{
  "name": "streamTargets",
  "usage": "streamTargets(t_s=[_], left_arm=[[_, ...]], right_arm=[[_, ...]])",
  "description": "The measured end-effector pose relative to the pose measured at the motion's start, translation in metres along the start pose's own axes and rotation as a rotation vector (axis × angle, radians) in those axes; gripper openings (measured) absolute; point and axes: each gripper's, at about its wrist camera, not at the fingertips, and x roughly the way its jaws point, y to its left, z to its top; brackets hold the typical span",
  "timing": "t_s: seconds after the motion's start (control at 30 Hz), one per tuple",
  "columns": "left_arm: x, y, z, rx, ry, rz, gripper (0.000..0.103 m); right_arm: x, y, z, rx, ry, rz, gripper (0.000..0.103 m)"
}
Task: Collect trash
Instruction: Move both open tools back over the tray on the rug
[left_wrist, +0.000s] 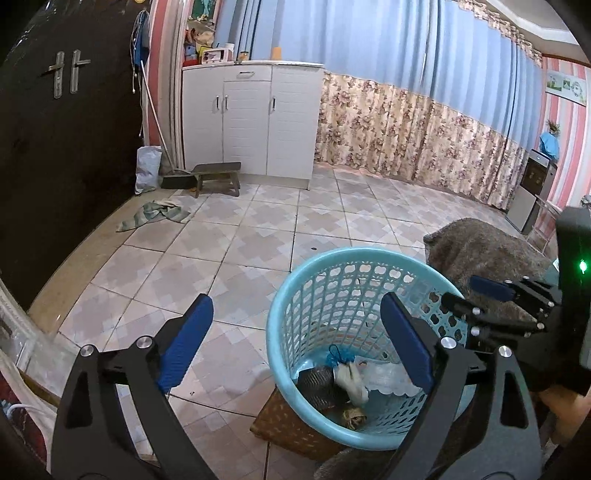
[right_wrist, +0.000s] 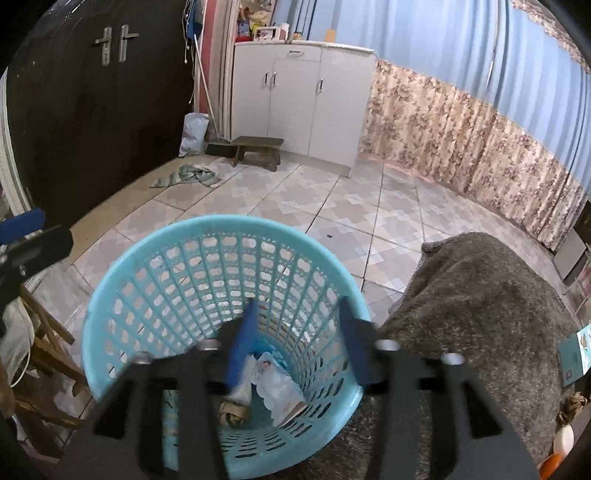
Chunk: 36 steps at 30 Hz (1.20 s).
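Blue-padded fingers of our left gripper (left_wrist: 297, 341) sit closest to the lens, spread wide with nothing between them. Beyond and partly behind the right-hand finger stands the turquoise basket (left_wrist: 295, 284), a perforated plastic bin resting on a woven brown mat (left_wrist: 284, 424).

Our right gripper (right_wrist: 297, 341) hangs directly over the basket's (right_wrist: 110, 302) mouth, its fingers blurred, parted to a moderate gap and gripping nothing that we can make out. Below and between those fingers we note the collected trash at the basket bottom: a white crumpled wrapper (right_wrist: 280, 387), a brownish crumpled wad (right_wrist: 231, 413), and, from the left wrist view, a dark mesh-patterned piece (left_wrist: 317, 384) and a knotted blue bag scrap (left_wrist: 338, 356).

To the right of the right gripper lies a grey-brown furry blanket (right_wrist: 480, 302) draped over something, touching the basket's side. At its far right edge we see a teal box (right_wrist: 576, 354) and orange and white round objects (right_wrist: 557, 446), too cut off to identify.

Well ahead of both jaws: tiled floor (left_wrist: 258, 229), a rumpled green cloth (left_wrist: 155, 216), a small wooden stool (left_wrist: 218, 177), a white cabinet (left_wrist: 255, 118).
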Motion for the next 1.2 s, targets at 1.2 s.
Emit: streamTargets(t_s=[1.2], left_arm=[[-0.049,-0.175,-0.031,0.102,0.018,-0.214,0.097]], right_arm=[[-0.206,-0.24,-0.138,0.286,-0.075,-0.395,0.089]])
